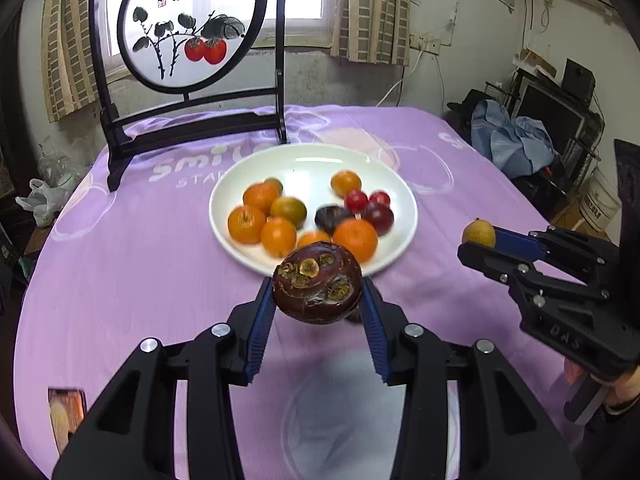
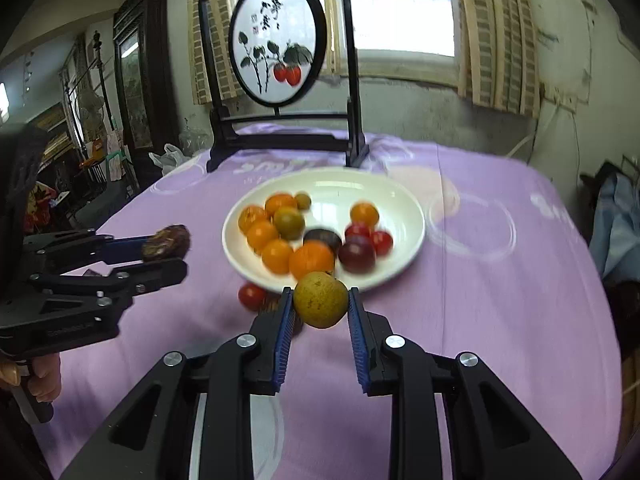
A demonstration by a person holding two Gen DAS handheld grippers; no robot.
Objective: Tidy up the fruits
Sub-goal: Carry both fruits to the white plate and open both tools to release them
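A white plate (image 1: 304,160) (image 2: 404,200) sits mid-table holding several oranges (image 1: 355,239), red cherry tomatoes (image 1: 356,200) and dark plums (image 1: 378,218). My left gripper (image 1: 318,296) is shut on a dark brown water chestnut (image 1: 318,282), held above the cloth just in front of the plate; it also shows in the right wrist view (image 2: 166,243). My right gripper (image 2: 320,304) is shut on a small yellow-green fruit (image 2: 320,299), also near the plate's front edge; it shows in the left wrist view (image 1: 479,233). A red tomato (image 2: 251,296) lies on the cloth beside the plate.
A purple cloth (image 1: 120,260) covers the table. A black-framed painted screen (image 1: 188,24) (image 2: 280,40) stands behind the plate. A card (image 1: 66,412) lies at the near left edge. Clutter and shelves (image 1: 560,120) stand to the right of the table.
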